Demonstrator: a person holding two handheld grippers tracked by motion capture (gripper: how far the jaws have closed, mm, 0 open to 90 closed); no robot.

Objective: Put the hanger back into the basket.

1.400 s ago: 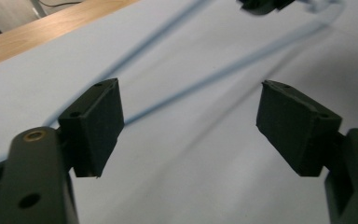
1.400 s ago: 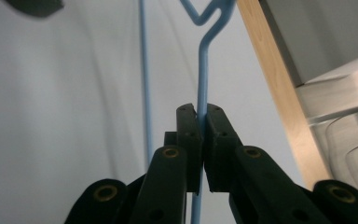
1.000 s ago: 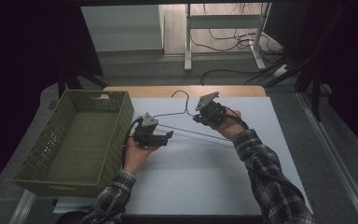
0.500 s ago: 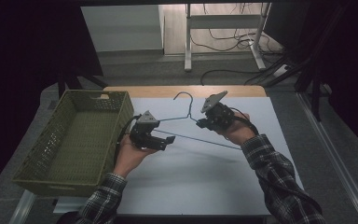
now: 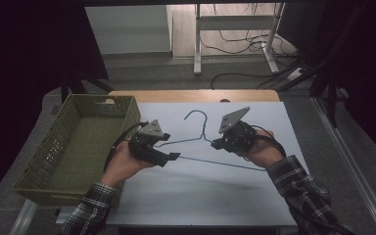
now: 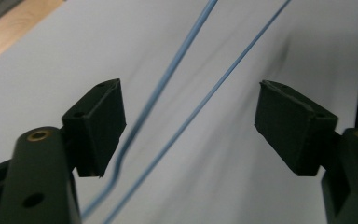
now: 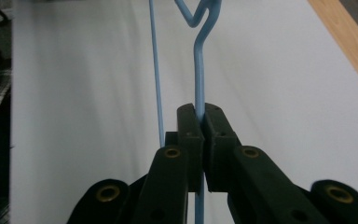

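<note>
Right gripper [image 7: 199,140] clamping hanger [image 5: 203,142] wire near hook, above tabletop [image 5: 254,196] middle. Left gripper [image 6: 191,126] jaws apart, been closing round left-end wires; I'm centring wires before pinching.

The wire hanger [image 5: 203,142] is pale blue, a thin line running between the two black grippers. The left gripper [image 5: 172,156] is matt black with a grey three-cornered plate on top; small brass-coloured rivets show on its arms. The right gripper [image 5: 216,143] is black too, with the same grey plate and brass rivets, and blue wire shows between its black pads [image 7: 186,135]. Under both lies a white table sheet [image 5: 200,196], edged beyond the grippers by a light wooden strip [image 5: 191,95]. Left of the left gripper stands an olive-green lattice basket [image 5: 54,156]. Both sleeves [image 5: 303,191] are dark plaid, crossed with light lines.
</note>
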